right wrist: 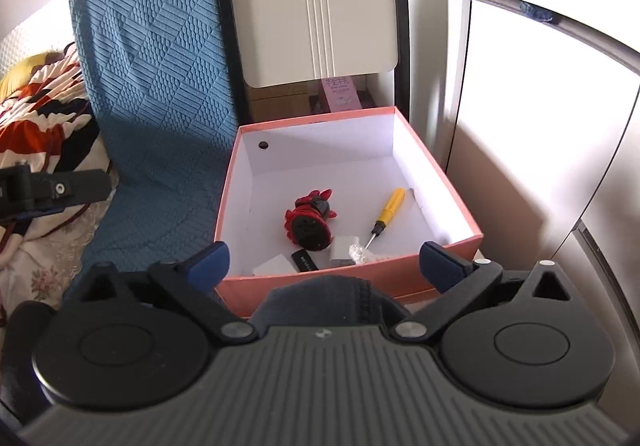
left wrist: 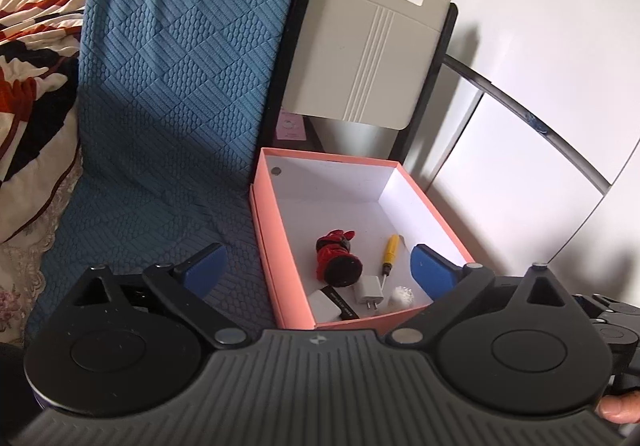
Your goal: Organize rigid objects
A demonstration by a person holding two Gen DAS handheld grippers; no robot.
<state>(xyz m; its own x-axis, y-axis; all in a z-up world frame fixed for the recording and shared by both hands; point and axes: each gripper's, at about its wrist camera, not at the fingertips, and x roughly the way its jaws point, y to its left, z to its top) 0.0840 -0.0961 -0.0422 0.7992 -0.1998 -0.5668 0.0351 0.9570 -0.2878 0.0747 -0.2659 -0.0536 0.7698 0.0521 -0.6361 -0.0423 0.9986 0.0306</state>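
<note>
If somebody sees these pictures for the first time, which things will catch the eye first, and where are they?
The pink box stands open in the middle, on the blue cover, beside a white wall. Inside it, the red figure lies near the centre, with the yellow screwdriver to its right and a white plug at the near wall. Both grippers, left and right, hang open and empty in front.

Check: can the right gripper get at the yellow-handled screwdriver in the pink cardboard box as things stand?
Probably yes. The right gripper is open and empty, aimed down into the pink cardboard box, which has no lid on. The yellow-handled screwdriver lies apart from the red and black figurine, though its tip sits close to a white bristly piece.
</note>
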